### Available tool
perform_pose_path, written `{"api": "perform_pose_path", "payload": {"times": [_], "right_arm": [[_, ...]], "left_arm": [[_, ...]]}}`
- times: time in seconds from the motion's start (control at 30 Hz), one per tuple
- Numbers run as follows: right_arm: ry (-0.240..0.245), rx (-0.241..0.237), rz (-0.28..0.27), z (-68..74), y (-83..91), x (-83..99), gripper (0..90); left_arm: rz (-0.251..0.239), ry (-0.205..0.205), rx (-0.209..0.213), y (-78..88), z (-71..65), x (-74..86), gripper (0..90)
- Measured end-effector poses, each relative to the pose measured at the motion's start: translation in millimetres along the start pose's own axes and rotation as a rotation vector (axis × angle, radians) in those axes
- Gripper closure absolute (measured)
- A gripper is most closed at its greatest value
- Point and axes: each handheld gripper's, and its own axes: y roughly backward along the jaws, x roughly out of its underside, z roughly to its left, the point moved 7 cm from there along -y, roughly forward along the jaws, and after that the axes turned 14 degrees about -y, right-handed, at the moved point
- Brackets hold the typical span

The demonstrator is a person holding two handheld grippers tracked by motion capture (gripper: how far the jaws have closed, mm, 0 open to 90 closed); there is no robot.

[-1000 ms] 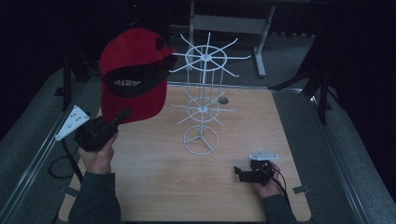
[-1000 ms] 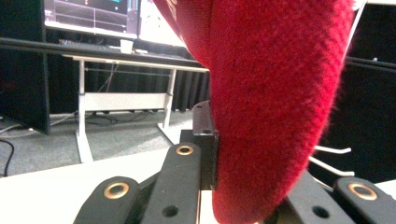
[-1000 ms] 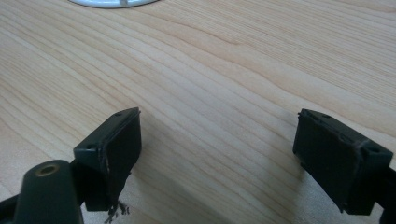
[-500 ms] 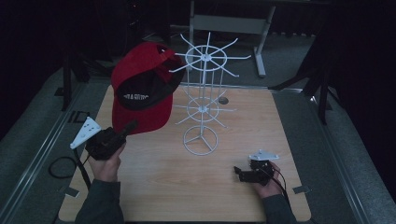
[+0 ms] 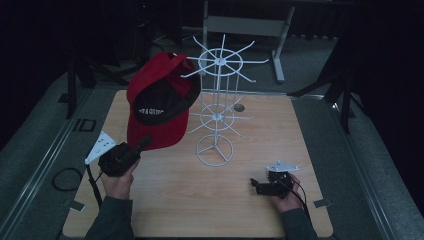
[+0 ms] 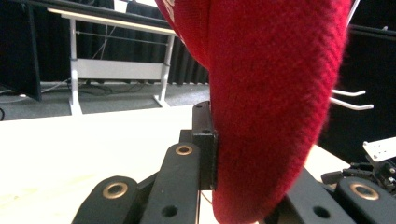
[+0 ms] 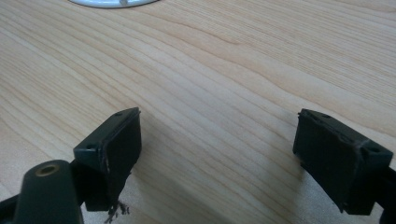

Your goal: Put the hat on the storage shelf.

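A red cap (image 5: 159, 104) with a black inside is held up in the air at the table's left, its crown close to the upper spokes of a white wire rack (image 5: 218, 107). My left gripper (image 5: 142, 145) is shut on the lower edge of the cap's brim (image 6: 275, 107), whose red cloth sits between the jaws in the left gripper view. My right gripper (image 5: 256, 187) rests low over the wood at the front right. Its jaws stand wide open with nothing between them (image 7: 217, 154). The rack's round base (image 7: 112, 2) lies just beyond it.
The wooden table (image 5: 190, 200) has grey carpeted strips on both sides. A small dark hole (image 5: 239, 107) sits in the wood behind the rack. A cable loop (image 5: 65, 178) lies off the left edge. A white desk frame (image 5: 245, 25) stands at the back.
My left gripper has carried the cap to the right and slightly lower, closer to the rack. The right gripper has stayed where it was.
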Motion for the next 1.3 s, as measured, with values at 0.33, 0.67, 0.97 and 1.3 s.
{"api": "perform_pose_path", "payload": {"times": [0.33,0.67,0.97,1.3], "right_arm": [[0.0,-0.001,0.0,0.1,0.0,0.0,15.1],[0.001,-0.001,0.001,0.0,0.0,0.0,15.1],[0.0,0.0,0.002,0.1,0.1,0.2,15.1],[0.0,0.0,0.002,0.1,0.2,0.3,15.1]], "left_arm": [[0.024,0.012,0.016,-2.6,-3.0,11.3,84.3],[0.029,0.007,0.036,-4.2,-5.2,13.4,79.8],[0.056,0.011,0.072,-5.3,-6.4,17.3,66.6],[0.102,0.056,0.075,-7.9,-0.7,24.7,45.7]]}}
